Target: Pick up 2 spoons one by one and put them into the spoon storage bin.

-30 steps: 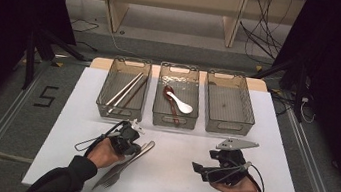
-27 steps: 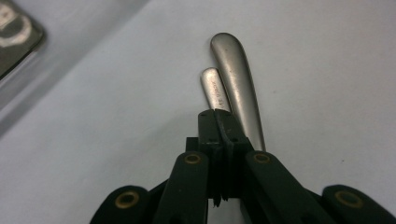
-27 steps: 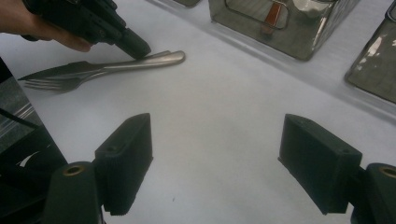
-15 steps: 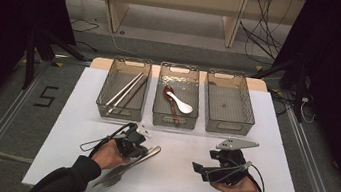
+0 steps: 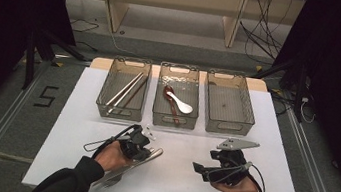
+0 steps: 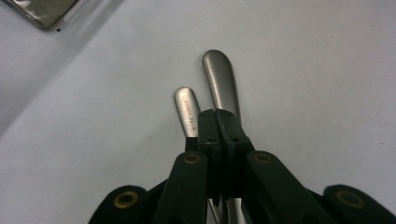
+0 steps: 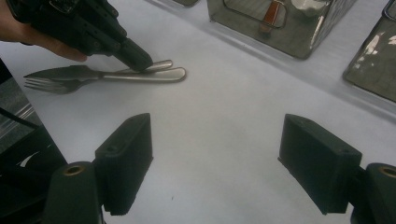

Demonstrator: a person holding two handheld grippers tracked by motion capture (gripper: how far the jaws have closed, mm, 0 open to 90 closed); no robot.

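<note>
A steel knife point(image 7: 140, 74) and fork point(image 7: 46, 85) lie side by side on the white table point(image 5: 171, 187), near its front left. My left gripper point(image 5: 146, 150) is shut, and its tips rest on top of the two handles point(image 7: 140, 60). In the left gripper view the closed jaws point(image 6: 218, 126) cover the knife handle point(image 6: 222, 79), with the fork handle point(image 6: 187, 112) just to their left. My right gripper point(image 5: 204, 162) hovers at the front right, open, with nothing but bare table between its pads point(image 7: 219, 140).
Three clear bins stand in a row at the back. The left bin point(image 5: 101, 109) holds long metal sticks. The middle bin point(image 5: 174, 122) holds a white spoon point(image 5: 182, 107) and a brown-handled one. The right bin point(image 5: 227, 126) looks empty.
My left gripper and the knife and fork under it have slid a little to the right. The right gripper has stayed still.
</note>
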